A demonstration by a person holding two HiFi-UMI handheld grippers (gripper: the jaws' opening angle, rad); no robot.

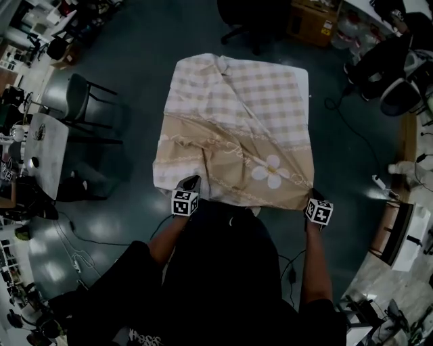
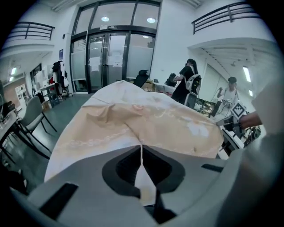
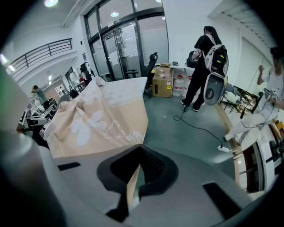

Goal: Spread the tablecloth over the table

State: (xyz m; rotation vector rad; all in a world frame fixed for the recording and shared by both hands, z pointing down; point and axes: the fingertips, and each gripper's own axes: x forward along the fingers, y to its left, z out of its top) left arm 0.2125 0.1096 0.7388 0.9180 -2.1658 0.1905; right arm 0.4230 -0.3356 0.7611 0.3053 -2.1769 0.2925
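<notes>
A beige tablecloth with checked panels and a white flower lies creased over the table, which shows only as a white strip at the far right corner. My left gripper is shut on the cloth's near edge towards its left corner. In the left gripper view a thin fold of tablecloth runs between the closed jaws of the left gripper. My right gripper is shut on the near right corner. In the right gripper view the tablecloth ends in a point pinched by the right gripper.
A green chair and a white side table stand to the left. An office chair and a cardboard box sit beyond the far edge. A cable trails on the floor at right. A person with a backpack stands further off.
</notes>
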